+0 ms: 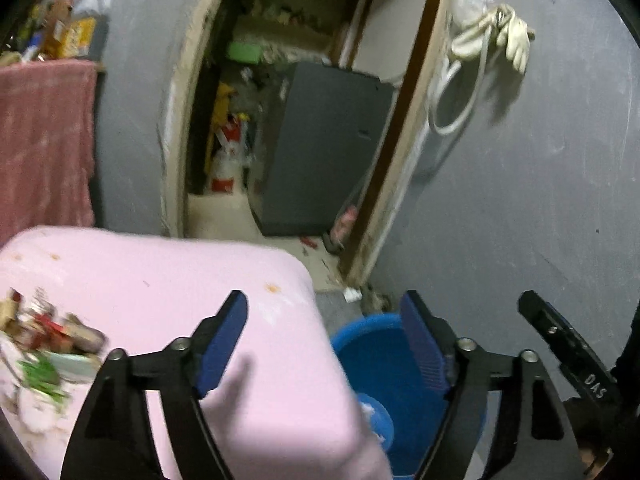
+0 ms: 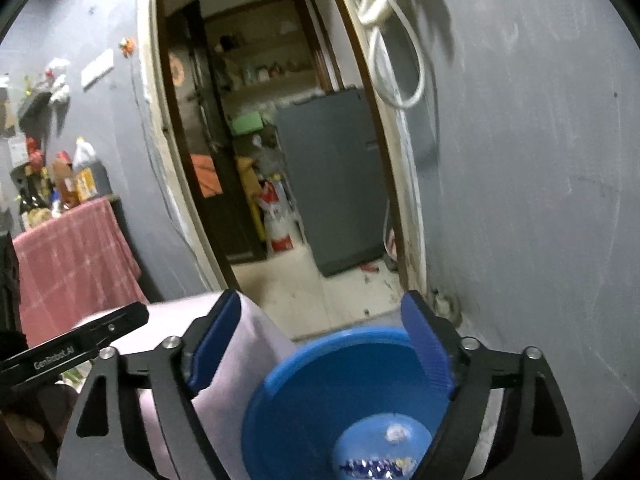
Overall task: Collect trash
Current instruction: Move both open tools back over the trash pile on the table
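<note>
A pile of wrappers and scraps (image 1: 44,356) lies on the pink-covered table (image 1: 160,280) at the lower left of the left wrist view. A blue bucket (image 1: 380,364) stands on the floor beside the table's corner. My left gripper (image 1: 324,316) is open over that corner and the bucket's rim, with nothing between its pads. My right gripper (image 2: 322,316) is open above the blue bucket (image 2: 316,392), also holding nothing. Crumpled blue and white trash (image 2: 384,448) lies at the bucket's bottom. Part of the left gripper (image 2: 76,352) shows at the left of the right wrist view.
A grey wall (image 1: 520,200) rises close behind the bucket. An open doorway leads to a room with a grey fridge (image 1: 328,148) and cluttered shelves. A red-covered table (image 2: 72,256) with bottles stands at the left. A white cable and glove (image 1: 496,36) hang on the wall.
</note>
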The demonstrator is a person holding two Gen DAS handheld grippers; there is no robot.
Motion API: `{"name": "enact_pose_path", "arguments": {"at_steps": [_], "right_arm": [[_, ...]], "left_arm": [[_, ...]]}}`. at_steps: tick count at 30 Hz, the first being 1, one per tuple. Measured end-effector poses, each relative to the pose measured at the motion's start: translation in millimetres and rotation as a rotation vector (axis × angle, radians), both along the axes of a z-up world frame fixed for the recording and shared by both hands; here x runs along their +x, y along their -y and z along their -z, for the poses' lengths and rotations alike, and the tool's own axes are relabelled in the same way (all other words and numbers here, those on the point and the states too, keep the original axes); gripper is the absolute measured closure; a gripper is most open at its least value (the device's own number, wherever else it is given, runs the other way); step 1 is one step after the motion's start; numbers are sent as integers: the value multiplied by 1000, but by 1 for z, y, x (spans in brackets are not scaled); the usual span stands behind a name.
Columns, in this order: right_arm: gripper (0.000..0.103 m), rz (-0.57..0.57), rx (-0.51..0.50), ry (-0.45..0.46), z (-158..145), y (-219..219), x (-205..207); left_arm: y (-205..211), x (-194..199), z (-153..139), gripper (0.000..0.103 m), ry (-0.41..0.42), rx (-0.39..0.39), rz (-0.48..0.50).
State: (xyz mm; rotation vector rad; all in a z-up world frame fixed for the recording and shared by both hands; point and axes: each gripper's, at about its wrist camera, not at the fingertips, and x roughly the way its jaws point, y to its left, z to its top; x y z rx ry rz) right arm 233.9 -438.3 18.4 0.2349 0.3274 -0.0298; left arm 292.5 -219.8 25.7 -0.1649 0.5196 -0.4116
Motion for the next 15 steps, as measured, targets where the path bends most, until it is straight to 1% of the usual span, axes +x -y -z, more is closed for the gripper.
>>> {"name": "enact_pose_path", "arguments": {"at_steps": [2, 3, 4, 5, 7, 9, 12, 15], "right_arm": [[10, -9, -2, 39, -8, -7, -4], [8, -13, -2, 57, -11, -10, -5], [2, -21, -4, 79, -15, -15, -8], [0, -28, -5, 98, -19, -19, -9], [0, -47, -9, 129, -27, -28, -11], [0, -66, -17, 158, -34, -39, -12], [0, -93, -25, 195, -42, -55, -14], [0, -121, -25, 228, -49, -71, -16]], "left_arm": [[-11, -4, -7, 19, 37, 1, -25], [-19, -9, -12, 13, 61, 2, -46], [-25, -14, -15, 9, 77, 1, -62], [-33, -19, -19, 8, 100, -4, -81], [-46, -27, -26, 5, 135, -15, -102], [-59, -33, -31, 3, 160, -11, -128], [-80, -43, -37, 2, 198, -6, -172], [-95, -48, -42, 2, 219, 3, -204]]}}
